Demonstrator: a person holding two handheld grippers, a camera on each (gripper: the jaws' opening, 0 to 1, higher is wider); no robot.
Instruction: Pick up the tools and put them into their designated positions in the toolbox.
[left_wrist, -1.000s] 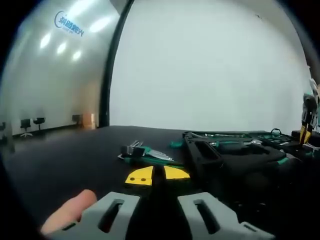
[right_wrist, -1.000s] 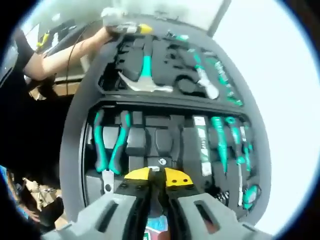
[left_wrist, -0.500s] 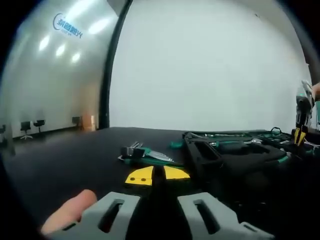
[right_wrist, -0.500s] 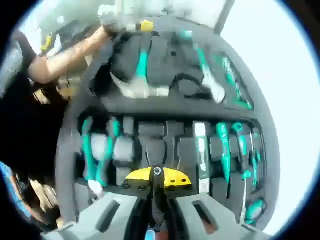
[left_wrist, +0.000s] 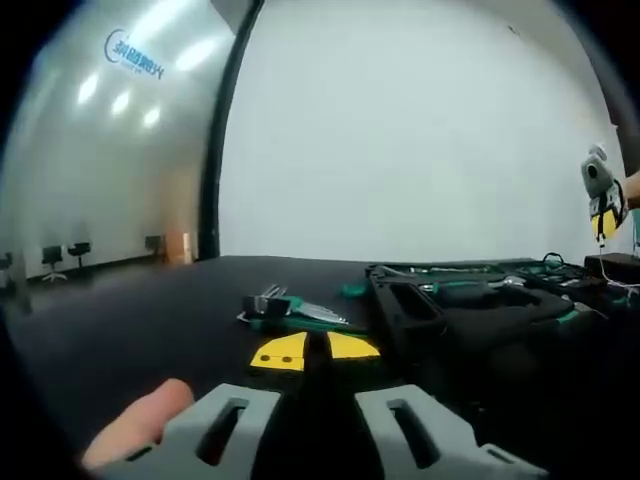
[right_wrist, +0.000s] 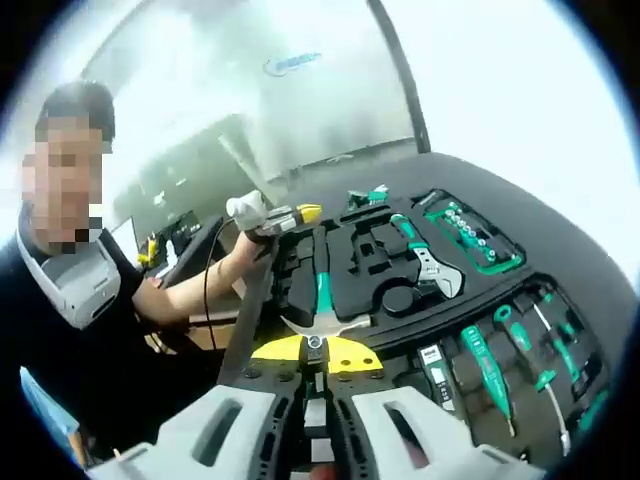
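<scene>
Hovering above the toolbox (right_wrist: 350, 275), the right gripper (right_wrist: 314, 352) has jaws together on nothing; the left gripper (left_wrist: 313, 350), also closed, waits low behind the loose pliers (left_wrist: 290, 312)

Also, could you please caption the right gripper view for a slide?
Right gripper above open black toolbox holding teal-handled hammer.

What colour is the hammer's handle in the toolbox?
Teal green; the hammer shows best in the right gripper view.

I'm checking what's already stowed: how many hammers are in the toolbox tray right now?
1. A hammer with a green handle lies in its slot in the toolbox, just beyond the right gripper tips, left of the adjustable wrench. The gripper hides some of the tray.
</scene>
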